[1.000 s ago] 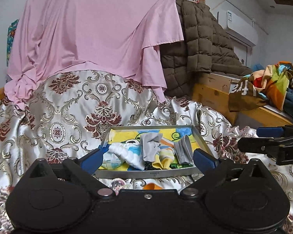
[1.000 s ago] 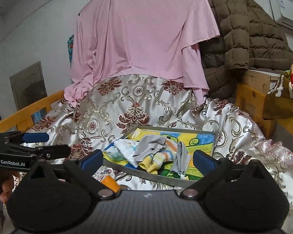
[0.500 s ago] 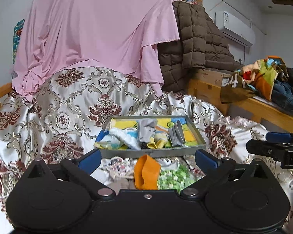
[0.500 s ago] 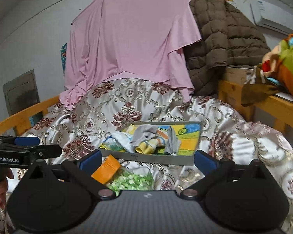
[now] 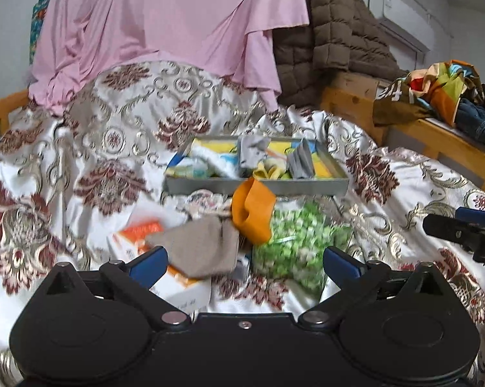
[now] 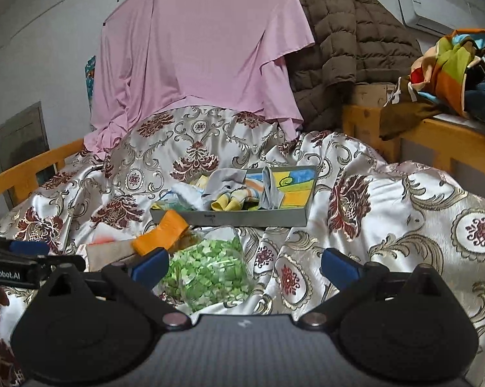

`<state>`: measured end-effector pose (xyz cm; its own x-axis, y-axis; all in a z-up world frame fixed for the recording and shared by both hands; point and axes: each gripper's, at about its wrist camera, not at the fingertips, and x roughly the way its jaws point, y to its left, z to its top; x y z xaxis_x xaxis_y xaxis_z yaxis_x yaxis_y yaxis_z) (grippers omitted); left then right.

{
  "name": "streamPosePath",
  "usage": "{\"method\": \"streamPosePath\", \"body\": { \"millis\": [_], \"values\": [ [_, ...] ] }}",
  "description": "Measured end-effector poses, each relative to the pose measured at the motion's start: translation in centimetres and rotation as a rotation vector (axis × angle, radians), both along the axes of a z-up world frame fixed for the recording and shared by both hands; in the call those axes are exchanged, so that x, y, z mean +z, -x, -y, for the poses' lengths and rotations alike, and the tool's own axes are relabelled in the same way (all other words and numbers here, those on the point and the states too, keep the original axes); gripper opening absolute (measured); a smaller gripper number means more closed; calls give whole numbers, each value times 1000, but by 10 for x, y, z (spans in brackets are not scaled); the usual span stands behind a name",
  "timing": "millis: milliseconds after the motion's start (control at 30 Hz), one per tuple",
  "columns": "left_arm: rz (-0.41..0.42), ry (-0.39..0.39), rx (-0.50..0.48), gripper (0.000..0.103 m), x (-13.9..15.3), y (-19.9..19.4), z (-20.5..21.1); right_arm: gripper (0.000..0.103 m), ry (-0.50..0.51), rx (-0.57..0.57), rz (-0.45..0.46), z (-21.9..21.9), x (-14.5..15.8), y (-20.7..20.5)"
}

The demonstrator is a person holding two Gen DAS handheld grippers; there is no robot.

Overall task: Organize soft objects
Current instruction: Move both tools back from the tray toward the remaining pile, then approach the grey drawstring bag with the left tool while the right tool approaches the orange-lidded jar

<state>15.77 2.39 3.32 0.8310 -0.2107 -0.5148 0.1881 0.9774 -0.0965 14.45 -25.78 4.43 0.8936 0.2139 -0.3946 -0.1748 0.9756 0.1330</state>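
A grey tray [image 5: 258, 187] [image 6: 242, 217] rests on the patterned satin bedspread and holds several socks and folded cloths. In front of it lie an orange cloth [image 5: 253, 211] [image 6: 160, 233], a beige cloth [image 5: 200, 250] [image 6: 108, 253] and a clear bag of green bits [image 5: 297, 242] [image 6: 210, 266]. My left gripper [image 5: 244, 261] is open above the beige cloth and the bag, with nothing between its fingers. My right gripper [image 6: 244, 262] is open over the bag and bedspread, also empty. Each gripper shows at the edge of the other's view.
A white and orange box [image 5: 145, 235] lies partly under the beige cloth. A pink sheet [image 5: 165, 25] and a brown quilted jacket [image 5: 332, 38] hang behind the bed. A wooden bed frame [image 6: 436, 142] at right carries piled clothes [image 6: 455, 67].
Both grippers have drawn back from the tray and tilted downward, so the orange cloth, beige cloth, green bag and box in front of the tray came into view. Both stayed open.
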Motion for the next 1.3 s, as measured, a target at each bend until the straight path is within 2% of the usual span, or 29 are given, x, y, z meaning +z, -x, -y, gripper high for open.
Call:
{"method": "streamPosePath", "body": {
  "millis": [567, 867, 1300],
  "values": [
    [-120, -44, 29, 102, -38, 24, -5, 103, 32, 95, -187, -23, -45, 5],
    [-159, -49, 68, 102, -49, 32, -11, 103, 39, 138, -229, -31, -51, 0],
    [-171, -61, 86, 102, -52, 37, -17, 103, 52, 180, -225, -40, -55, -2]
  ]
}}
